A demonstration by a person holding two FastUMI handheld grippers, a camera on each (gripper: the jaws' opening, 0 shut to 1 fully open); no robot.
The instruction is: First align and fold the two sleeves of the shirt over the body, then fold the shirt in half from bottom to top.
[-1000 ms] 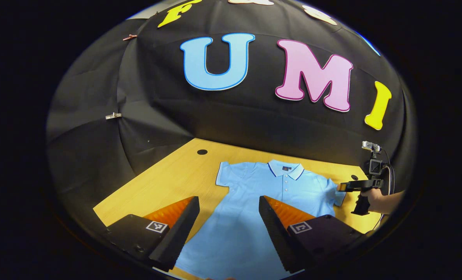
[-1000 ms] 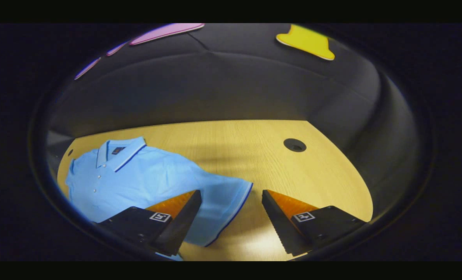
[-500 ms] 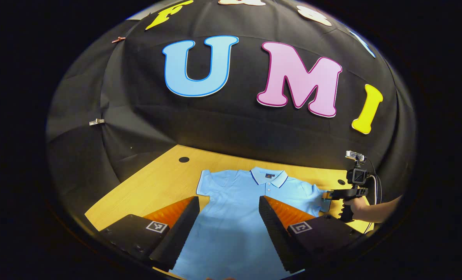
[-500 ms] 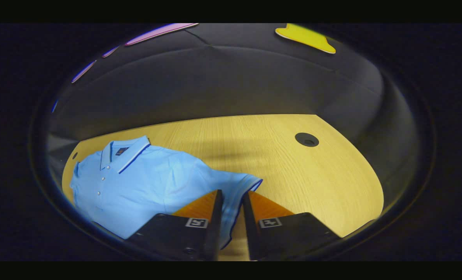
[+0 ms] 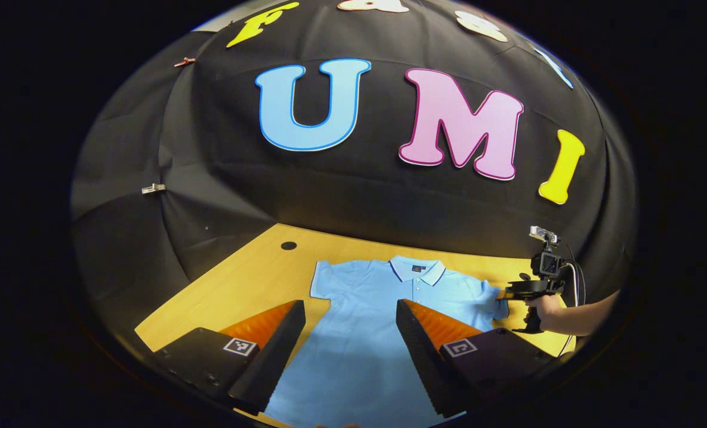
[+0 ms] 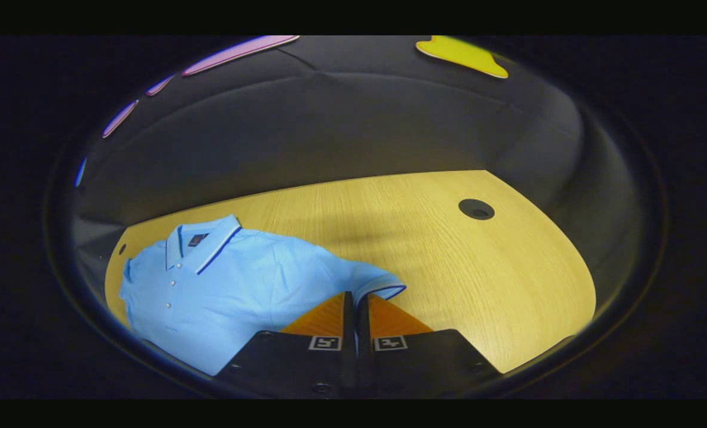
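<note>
A light blue polo shirt lies flat on the wooden table, its collar toward the far wall. My left gripper hovers open over the shirt's lower body with nothing between its fingers. The shirt's left sleeve lies spread out. In the left gripper view, a hand at the far right holds my right gripper at the other sleeve. In the right gripper view, my right gripper is shut on that sleeve near its dark-trimmed hem, and the shirt stretches away to the left.
Round cable holes mark the table at the far left and on the bare wood to the right of the sleeve. The black booth wall rises right behind the table. A metal clip hangs on it.
My right gripper went from open to shut on the sleeve hem. The sleeve has bunched and lifted slightly toward the body. My left gripper stayed open, shifting only a little.
</note>
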